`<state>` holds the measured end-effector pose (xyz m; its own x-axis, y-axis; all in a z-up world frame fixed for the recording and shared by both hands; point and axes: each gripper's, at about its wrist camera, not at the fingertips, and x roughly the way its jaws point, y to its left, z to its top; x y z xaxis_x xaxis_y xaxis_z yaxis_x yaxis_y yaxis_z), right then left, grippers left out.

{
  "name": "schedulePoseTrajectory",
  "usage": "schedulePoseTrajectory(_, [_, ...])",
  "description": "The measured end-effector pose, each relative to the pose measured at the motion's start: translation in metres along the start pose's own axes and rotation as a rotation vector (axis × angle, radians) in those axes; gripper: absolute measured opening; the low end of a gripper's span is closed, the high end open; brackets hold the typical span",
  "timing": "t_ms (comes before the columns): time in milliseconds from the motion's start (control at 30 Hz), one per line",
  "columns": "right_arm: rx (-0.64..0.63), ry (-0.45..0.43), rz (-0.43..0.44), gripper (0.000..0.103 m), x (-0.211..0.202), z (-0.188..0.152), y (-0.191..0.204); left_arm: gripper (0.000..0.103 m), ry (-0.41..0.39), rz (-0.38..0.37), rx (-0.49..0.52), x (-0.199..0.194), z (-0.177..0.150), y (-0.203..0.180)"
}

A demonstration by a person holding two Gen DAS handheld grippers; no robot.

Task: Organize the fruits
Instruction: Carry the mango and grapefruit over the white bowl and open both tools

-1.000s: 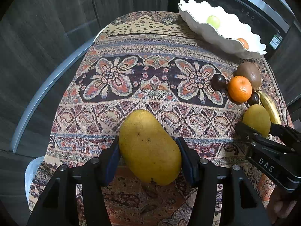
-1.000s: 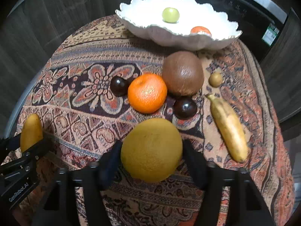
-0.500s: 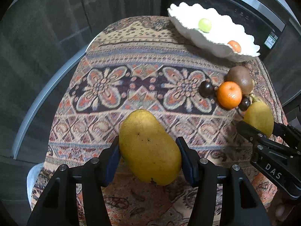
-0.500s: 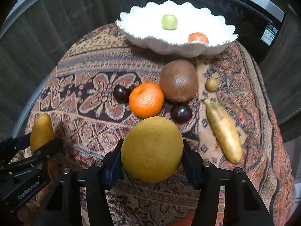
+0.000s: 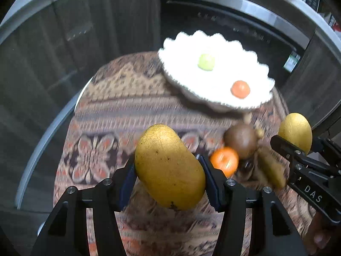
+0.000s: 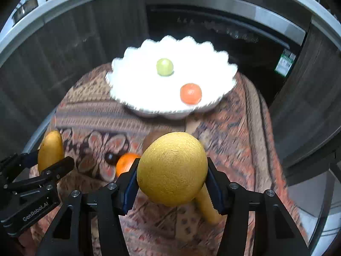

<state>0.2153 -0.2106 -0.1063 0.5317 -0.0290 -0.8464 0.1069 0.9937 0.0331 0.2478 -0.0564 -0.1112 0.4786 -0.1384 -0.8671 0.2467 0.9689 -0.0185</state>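
My left gripper is shut on a yellow mango and holds it high above the table. My right gripper is shut on a round yellow melon, also lifted; both show in each other's view, the melon at right, the mango at left. A white scalloped bowl at the table's far end holds a green fruit and a small orange fruit. An orange, a brown round fruit and a banana lie on the cloth.
The round table wears a patterned cloth. A dark plum lies beside the orange. A dark oven front and cabinets stand behind the table. The view is motion-blurred.
Both grippers have risen well above the table with their fruits and tilted towards the bowl, which now sits more central in both views.
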Motion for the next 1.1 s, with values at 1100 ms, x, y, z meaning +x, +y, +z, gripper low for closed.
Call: schedulePoseTrajectory(1100, [0.040,-0.057,-0.022,0.057,0.060,0.130,-0.045,0.057,-0.041,-0.038,0.036,0.067,0.148,-0.026])
